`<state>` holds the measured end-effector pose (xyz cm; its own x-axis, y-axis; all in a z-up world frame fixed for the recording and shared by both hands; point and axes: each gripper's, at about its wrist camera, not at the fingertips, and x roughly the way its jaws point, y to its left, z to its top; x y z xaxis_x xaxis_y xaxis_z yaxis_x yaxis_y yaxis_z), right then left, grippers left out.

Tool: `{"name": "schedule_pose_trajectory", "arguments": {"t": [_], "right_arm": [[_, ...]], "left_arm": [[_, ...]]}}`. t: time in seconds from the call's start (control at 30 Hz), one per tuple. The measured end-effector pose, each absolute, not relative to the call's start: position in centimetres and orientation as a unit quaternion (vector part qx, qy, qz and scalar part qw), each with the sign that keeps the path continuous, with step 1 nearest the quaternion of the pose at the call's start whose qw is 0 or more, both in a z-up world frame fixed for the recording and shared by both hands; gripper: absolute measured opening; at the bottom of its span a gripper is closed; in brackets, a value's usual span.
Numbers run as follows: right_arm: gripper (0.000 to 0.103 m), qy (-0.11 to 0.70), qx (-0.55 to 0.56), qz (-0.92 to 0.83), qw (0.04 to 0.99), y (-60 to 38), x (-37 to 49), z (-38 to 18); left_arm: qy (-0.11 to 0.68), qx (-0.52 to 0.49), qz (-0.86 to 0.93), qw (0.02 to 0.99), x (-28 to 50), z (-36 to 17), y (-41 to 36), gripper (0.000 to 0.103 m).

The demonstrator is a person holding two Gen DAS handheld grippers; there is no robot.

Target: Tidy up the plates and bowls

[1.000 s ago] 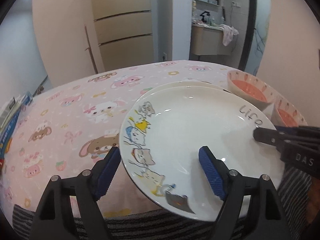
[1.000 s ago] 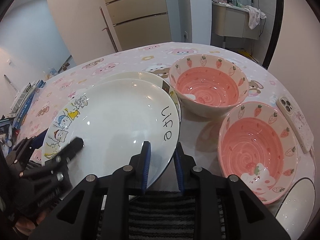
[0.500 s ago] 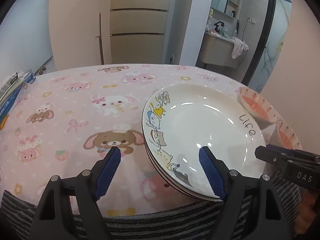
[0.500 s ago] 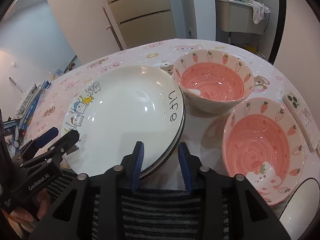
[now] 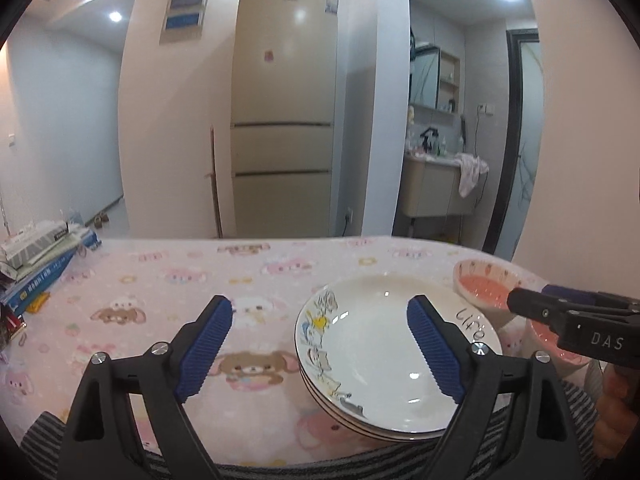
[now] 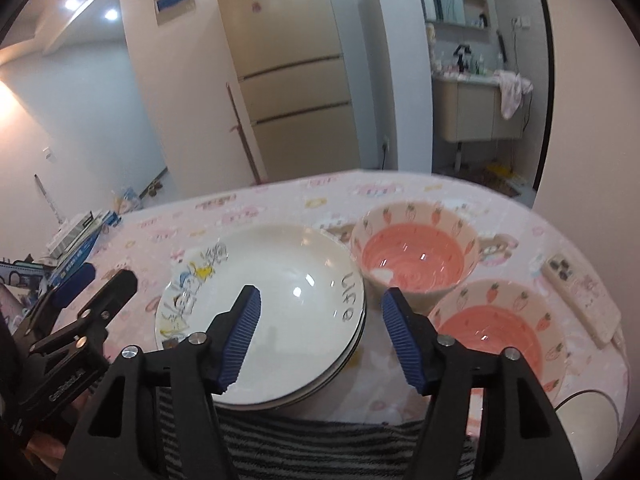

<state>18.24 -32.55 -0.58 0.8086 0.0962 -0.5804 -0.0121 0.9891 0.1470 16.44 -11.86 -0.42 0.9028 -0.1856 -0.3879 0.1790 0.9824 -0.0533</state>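
Note:
A stack of white plates with cartoon cats and the word "Life" (image 5: 384, 344) sits near the table's front edge; it also shows in the right wrist view (image 6: 280, 292). Two pink strawberry bowls stand right of it, a far bowl (image 6: 416, 252) and a near bowl (image 6: 500, 332). My left gripper (image 5: 320, 344) is open and empty, raised above the stack's left side. My right gripper (image 6: 320, 332) is open and empty, above the stack's right edge.
The table has a pink cartoon-animal cloth (image 5: 160, 292). Books (image 5: 40, 264) are piled at its left edge. A phone in a patterned case (image 6: 580, 292) lies at the right. A white round object (image 6: 588, 416) sits at the lower right. A fridge (image 5: 284, 120) stands behind.
My right gripper let go of the top plate, which now rests on the stack, and opened wide. Both grippers lifted and pulled back, tilting up toward the room.

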Motion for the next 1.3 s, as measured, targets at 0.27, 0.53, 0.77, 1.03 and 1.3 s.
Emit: {"name": "schedule_pose_trajectory", "arguments": {"t": [0.27, 0.53, 0.77, 1.03, 1.3], "right_arm": [[0.093, 0.175, 0.03, 0.017, 0.984, -31.7, 15.2, 2.4], [0.102, 0.118, 0.026, -0.009, 0.993, -31.8, 14.0, 3.4], [0.102, 0.099, 0.04, -0.001, 0.994, -31.7, 13.5, 3.7], [0.102, 0.067, 0.018, -0.038, 0.997, -30.9, 12.7, 4.1], [0.102, 0.031, 0.0, -0.067, 0.997, -30.4, 12.2, 4.1]], "left_arm": [[0.122, 0.007, -0.081, 0.989, 14.3, 0.9, -11.9, 0.103], [0.069, 0.013, -0.069, 0.995, 12.7, 1.6, -11.9, 0.103], [0.068, -0.014, -0.074, 0.995, 12.6, 1.8, -10.8, 0.103], [0.041, -0.052, -0.077, 0.995, 12.4, 2.0, -9.7, 0.103], [0.026, -0.054, -0.044, 0.997, 12.4, 2.4, -8.8, 0.103]]}}
